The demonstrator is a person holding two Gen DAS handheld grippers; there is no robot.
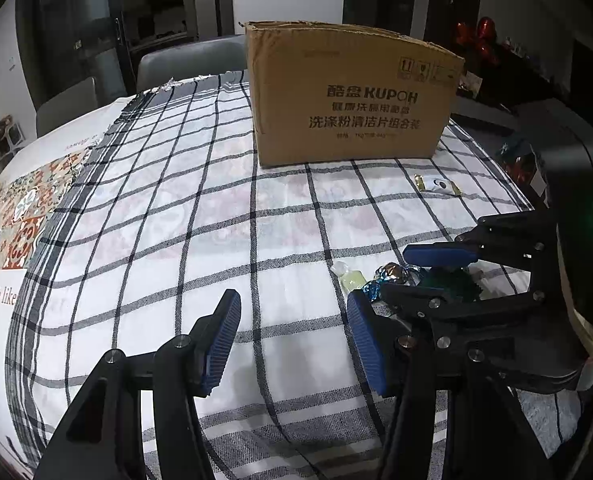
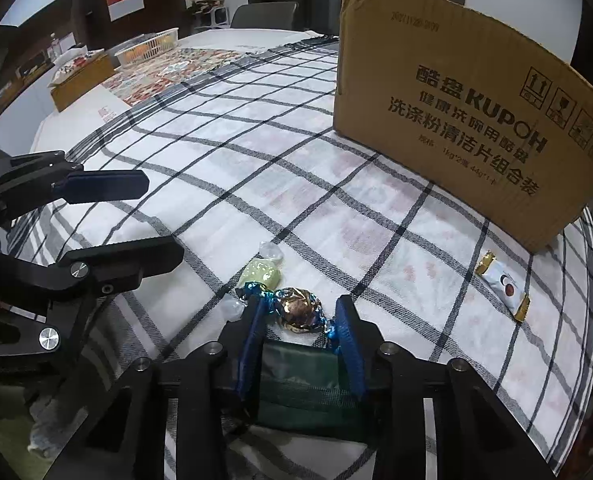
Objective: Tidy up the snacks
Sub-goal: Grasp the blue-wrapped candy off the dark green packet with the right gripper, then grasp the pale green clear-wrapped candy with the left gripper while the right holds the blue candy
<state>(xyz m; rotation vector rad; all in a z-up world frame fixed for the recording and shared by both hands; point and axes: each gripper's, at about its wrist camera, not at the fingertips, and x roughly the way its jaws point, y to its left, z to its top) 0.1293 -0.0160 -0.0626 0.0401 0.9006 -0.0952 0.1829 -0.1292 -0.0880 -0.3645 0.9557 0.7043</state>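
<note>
Right wrist view: a dark green packet lies on the checked cloth between the blue pads of the right gripper, which press against its two sides, so the gripper is narrow and clamped on it. Just beyond the packet sits a foil-wrapped candy with blue twisted ends, one end touching the left pad, and beside that a pale yellow candy in clear wrap. Farther to the right, near the cloth's edge, lies a white and gold sachet (well apart from the others). Behind it all stands a brown cardboard box printed with dark lettering. The left gripper hovers just beside this cluster, half open with nothing between its pads, only cloth below. At the far end of the table are a white basket and a small wooden box, with a patterned mat between them and the cloth.
</note>
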